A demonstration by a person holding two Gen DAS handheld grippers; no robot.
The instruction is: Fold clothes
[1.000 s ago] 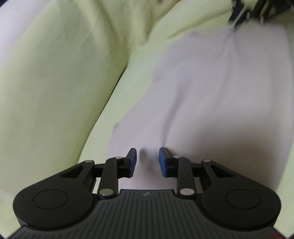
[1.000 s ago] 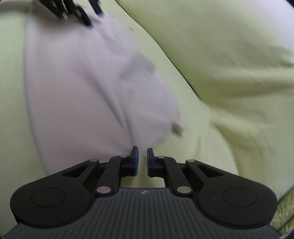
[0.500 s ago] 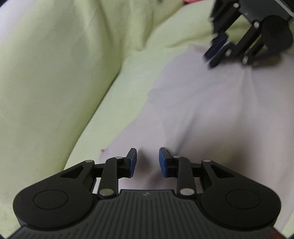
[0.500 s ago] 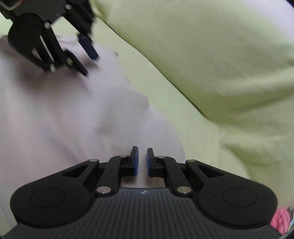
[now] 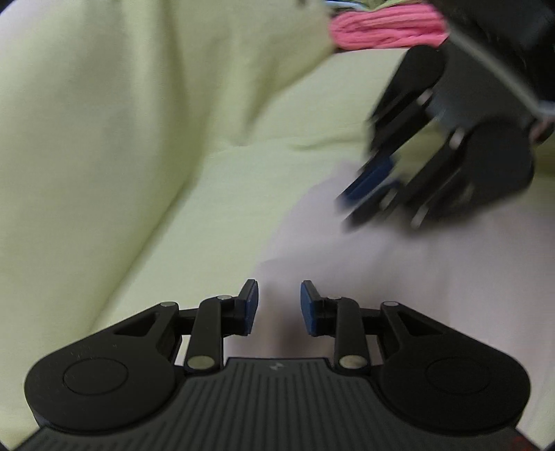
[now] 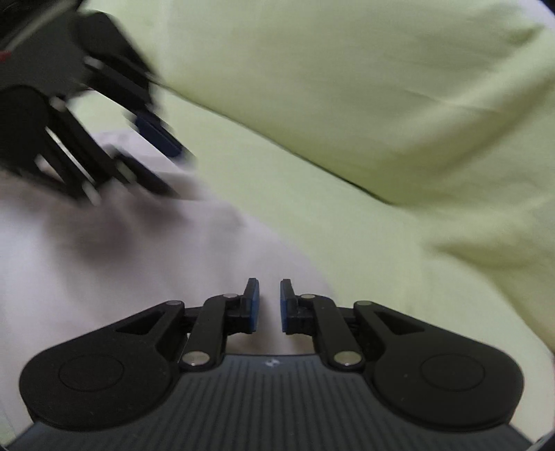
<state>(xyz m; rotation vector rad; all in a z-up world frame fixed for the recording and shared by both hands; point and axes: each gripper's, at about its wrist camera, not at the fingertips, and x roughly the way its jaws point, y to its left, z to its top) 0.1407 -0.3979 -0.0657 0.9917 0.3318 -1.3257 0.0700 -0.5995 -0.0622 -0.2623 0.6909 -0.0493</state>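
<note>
Since a second ago the two grippers have swung in toward each other, so each wrist view now has the other one looming big and blurry over the shirt (image 5: 399, 277). Before, the other gripper was just a speck at the far edge of the shirt. That reads to me like a fold in progress: two held ends of the cloth being brought together, though how many folds it already has I can't tell.

The left gripper (image 5: 275, 305) has its jaws a bit apart with pale cloth running between them. The right gripper (image 6: 270, 303) has a narrower gap, also with shirt in it. With the motion blur I'd say both are probably pinching fabric, but I can't see actual contact on the pads.

The shirt is pale lilac and lies on the yellow-green sheet (image 5: 156, 173), bunched up under both grippers. Puffy sheet folds rise beyond the shirt on both sides.

No containers anywhere, nothing like a basket or box. The only other thing is a pink knit bundle (image 5: 385, 31) past the shirt's far end, behind the right gripper.
</note>
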